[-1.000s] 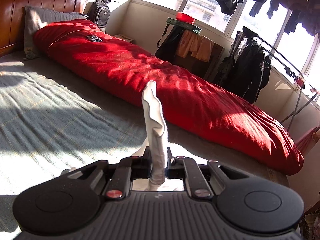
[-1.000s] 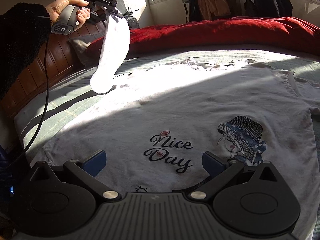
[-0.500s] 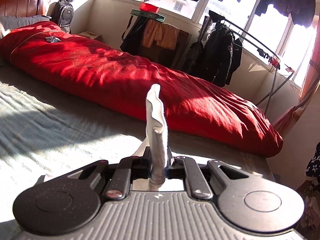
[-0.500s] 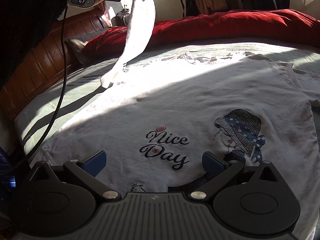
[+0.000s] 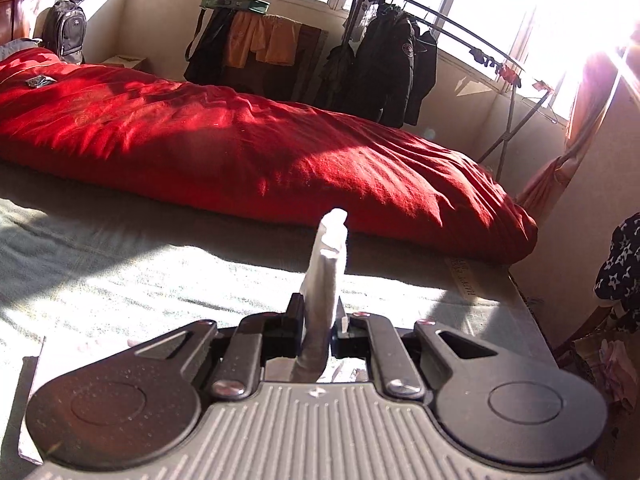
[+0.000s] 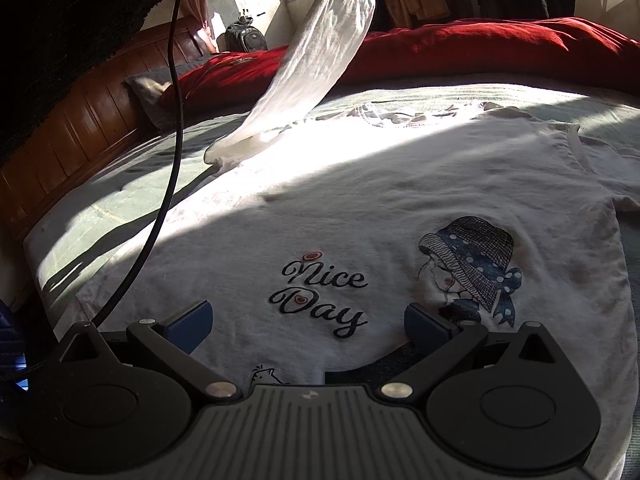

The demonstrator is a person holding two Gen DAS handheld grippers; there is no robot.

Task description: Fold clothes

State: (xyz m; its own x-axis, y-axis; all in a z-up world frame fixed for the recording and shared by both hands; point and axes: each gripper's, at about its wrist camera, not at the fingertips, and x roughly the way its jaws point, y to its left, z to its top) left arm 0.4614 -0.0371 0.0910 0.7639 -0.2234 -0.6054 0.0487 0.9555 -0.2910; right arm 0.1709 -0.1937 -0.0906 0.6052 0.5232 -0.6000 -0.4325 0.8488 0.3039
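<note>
Since a second ago my left gripper has swung sideways along the bed, carrying the sleeve higher and further across the white t-shirt, so the pillow has dropped out of its camera's view and the clothes rack now sits up top. Can't see much of that gripper from the right camera: it's cut off at the top edge, just a bit of handle, a cable and a dark sleeve cuff. Its fingers are pinched tight on a bunched strip of sleeve that pokes up between them. Right gripper hasn't budged; its blue pads are spread wide, hovering low over the shirt's hem near the "Nice Day" print, gripping nothing. Shirt lies flat on the bed beside the red duvet.
</note>
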